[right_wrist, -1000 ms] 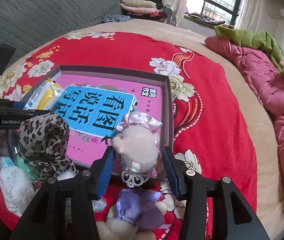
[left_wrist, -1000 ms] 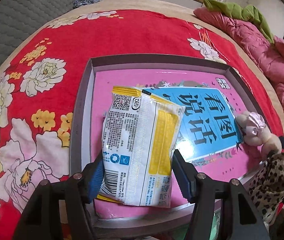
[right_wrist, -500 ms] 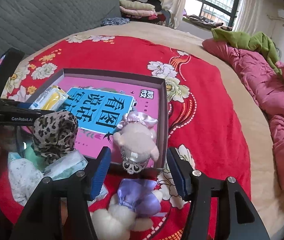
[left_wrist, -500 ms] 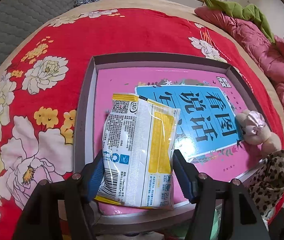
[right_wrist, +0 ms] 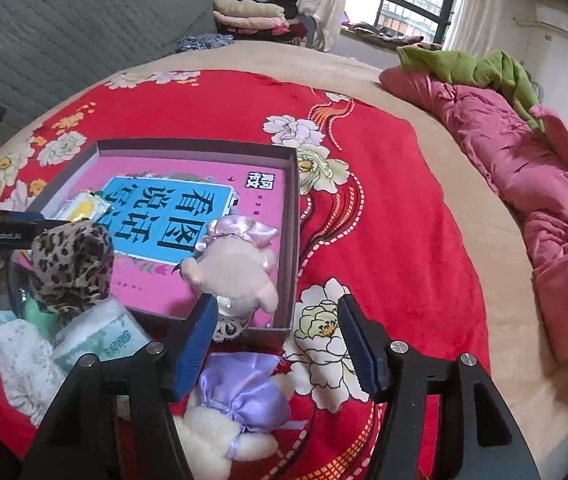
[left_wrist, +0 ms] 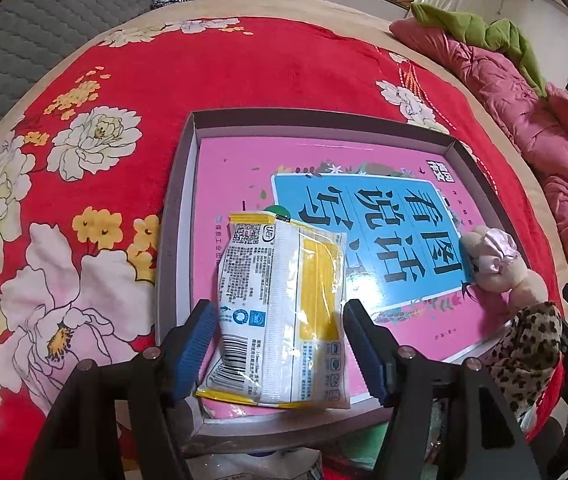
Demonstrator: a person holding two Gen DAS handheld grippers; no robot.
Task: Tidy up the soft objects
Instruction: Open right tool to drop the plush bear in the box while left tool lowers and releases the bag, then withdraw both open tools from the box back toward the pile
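A shallow grey box (left_wrist: 171,216) with a pink and blue printed floor lies on the red flowered blanket. A white and yellow packet (left_wrist: 284,320) lies flat in its near left corner, between the open jaws of my left gripper (left_wrist: 279,344), which does not press it. A pink plush toy with a satin bonnet (right_wrist: 235,264) leans in the box's near right corner. My right gripper (right_wrist: 277,340) is open and empty just behind the toy. The box also shows in the right wrist view (right_wrist: 296,216).
A leopard-print soft item (right_wrist: 69,264), a green tissue pack (right_wrist: 95,340), a white cloth (right_wrist: 23,356) and a plush in a purple dress (right_wrist: 239,412) lie near the box's front edge. A pink quilt (right_wrist: 524,168) and green cloth (right_wrist: 468,68) lie at the right.
My right gripper opened, let go of the pink plush toy and drew back. My left gripper drew back slightly from the packet, which stays in the box.
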